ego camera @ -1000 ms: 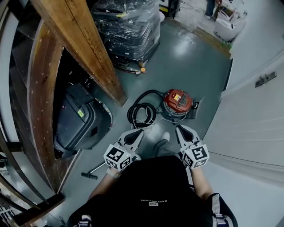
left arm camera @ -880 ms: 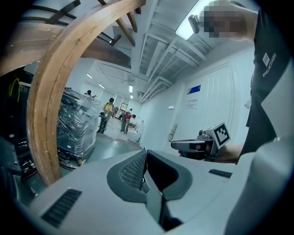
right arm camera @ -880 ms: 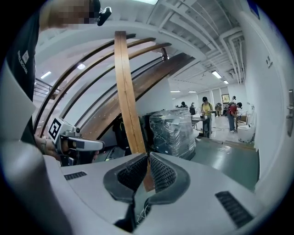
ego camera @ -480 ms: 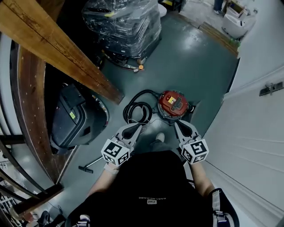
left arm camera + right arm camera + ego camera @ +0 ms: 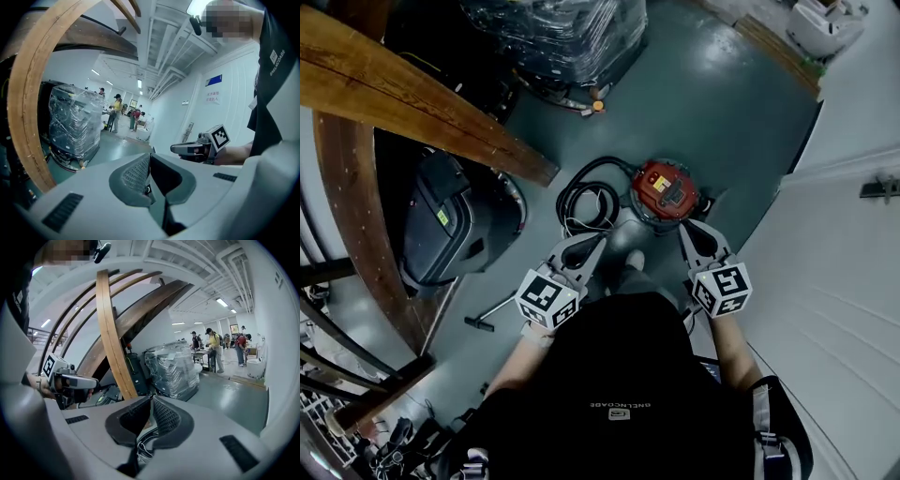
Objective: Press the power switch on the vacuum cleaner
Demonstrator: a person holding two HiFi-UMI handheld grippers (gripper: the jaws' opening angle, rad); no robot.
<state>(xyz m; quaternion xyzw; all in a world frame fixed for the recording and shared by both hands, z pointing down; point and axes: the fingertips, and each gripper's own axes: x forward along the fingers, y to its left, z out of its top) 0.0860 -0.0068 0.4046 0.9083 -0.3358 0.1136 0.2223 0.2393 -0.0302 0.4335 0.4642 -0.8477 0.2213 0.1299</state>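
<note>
In the head view the red vacuum cleaner (image 5: 666, 190) stands on the grey-green floor, its black hose (image 5: 584, 202) coiled to its left. A dark panel with a yellow label sits on its top. My left gripper (image 5: 599, 241) is held shut above the floor, near the hose coil and left of the vacuum. My right gripper (image 5: 686, 228) is also shut, its tips just short of the vacuum's near right edge. Neither touches anything. In the left gripper view my left gripper (image 5: 149, 157) points down the hall, jaws together. In the right gripper view my right gripper (image 5: 151, 400) is likewise shut and empty.
A slanted wooden beam (image 5: 412, 98) crosses at the left above a black floor machine (image 5: 450, 230). A shrink-wrapped pallet (image 5: 558, 28) stands beyond. A white wall (image 5: 844, 253) runs along the right. A floor nozzle (image 5: 483, 321) lies at my left. People (image 5: 214, 350) stand far off.
The view has shifted forward: the vacuum and hose now lie closer under both grippers. Both grippers stayed shut, and the right one has come nearer the vacuum's right edge.
</note>
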